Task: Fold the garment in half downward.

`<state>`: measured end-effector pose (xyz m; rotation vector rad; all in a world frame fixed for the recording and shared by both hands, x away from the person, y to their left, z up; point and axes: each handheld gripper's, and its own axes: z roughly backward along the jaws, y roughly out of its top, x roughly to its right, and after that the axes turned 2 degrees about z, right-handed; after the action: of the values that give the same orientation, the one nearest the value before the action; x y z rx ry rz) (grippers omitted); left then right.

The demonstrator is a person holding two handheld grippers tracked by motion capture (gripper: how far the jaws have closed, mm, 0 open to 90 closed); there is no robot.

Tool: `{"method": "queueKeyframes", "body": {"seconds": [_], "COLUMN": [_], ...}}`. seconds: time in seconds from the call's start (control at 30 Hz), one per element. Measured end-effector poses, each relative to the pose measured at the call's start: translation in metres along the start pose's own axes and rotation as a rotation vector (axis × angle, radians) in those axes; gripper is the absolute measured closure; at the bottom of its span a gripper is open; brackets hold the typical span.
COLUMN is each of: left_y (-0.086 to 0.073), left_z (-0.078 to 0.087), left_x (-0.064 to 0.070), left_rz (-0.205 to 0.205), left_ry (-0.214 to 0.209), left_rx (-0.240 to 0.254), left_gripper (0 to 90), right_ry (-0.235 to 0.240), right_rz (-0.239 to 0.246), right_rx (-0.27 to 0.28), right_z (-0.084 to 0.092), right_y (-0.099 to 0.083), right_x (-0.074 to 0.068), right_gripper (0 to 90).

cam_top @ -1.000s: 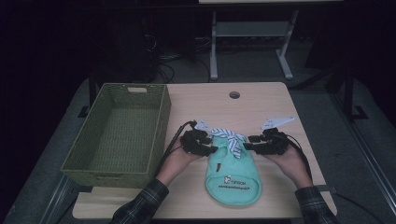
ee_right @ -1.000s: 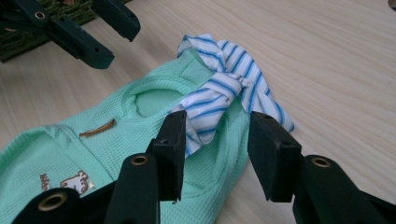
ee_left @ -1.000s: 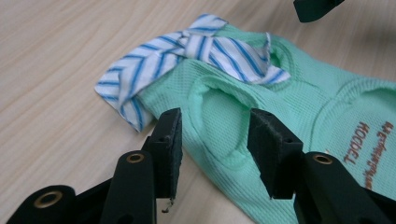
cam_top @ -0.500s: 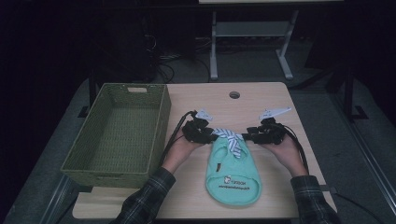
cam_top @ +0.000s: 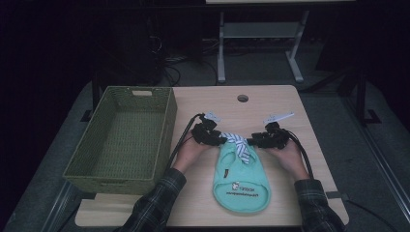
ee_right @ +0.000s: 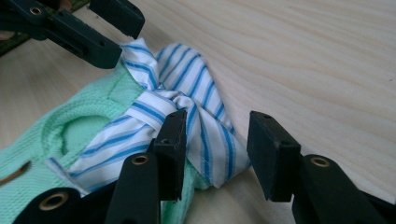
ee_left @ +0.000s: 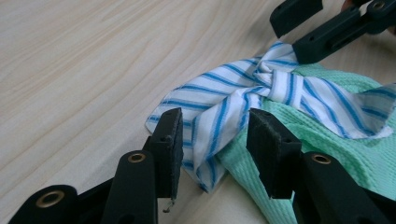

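Note:
A mint-green small garment lies flat on the wooden table, with a blue-and-white striped bow at its collar. My left gripper is low at the bow's left end. In the left gripper view, that striped end lies between the jaws of the left gripper, which have just been opening and do not press it. My right gripper is at the bow's right end. In the right gripper view, the bow's loop sits between the parted jaws of the right gripper.
A woven green basket stands empty at the table's left, close to my left forearm. A round cable hole sits near the table's far edge. Cables trail from both grippers. A metal stand and dark floor lie beyond the table.
Both grippers have sunk toward the table and drawn a little closer together. The striped cloth, earlier stretched out between them, now lies bunched at the garment's collar.

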<state>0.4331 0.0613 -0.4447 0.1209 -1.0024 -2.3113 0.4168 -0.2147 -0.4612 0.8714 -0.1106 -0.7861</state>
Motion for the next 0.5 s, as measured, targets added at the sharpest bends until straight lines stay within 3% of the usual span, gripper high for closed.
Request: {"method": "queueKeyframes", "body": {"seconds": [0.03,0.3,0.5], "left_y": [-0.001,-0.006,-0.008], "left_z": [-0.002,-0.013,-0.019], "left_x": [0.000,-0.003,-0.001], "left_rz": [0.013,-0.002,-0.014], "left_ry": [-0.005,-0.004,-0.001], "left_rx": [0.008,-0.037,-0.046], "left_gripper": [54.9,52.5,52.1], "right_ry": [0.004,-0.010,-0.036], "right_rz": [0.000,0.006,0.045], "right_rx": [-0.001,-0.038,-0.042], "right_z": [-0.002,-0.009,-0.008], "right_y": [-0.001,-0.007,-0.009], "right_x": [0.001,0.002,-0.001], "right_gripper": [58.1,60.5,67.3]}}
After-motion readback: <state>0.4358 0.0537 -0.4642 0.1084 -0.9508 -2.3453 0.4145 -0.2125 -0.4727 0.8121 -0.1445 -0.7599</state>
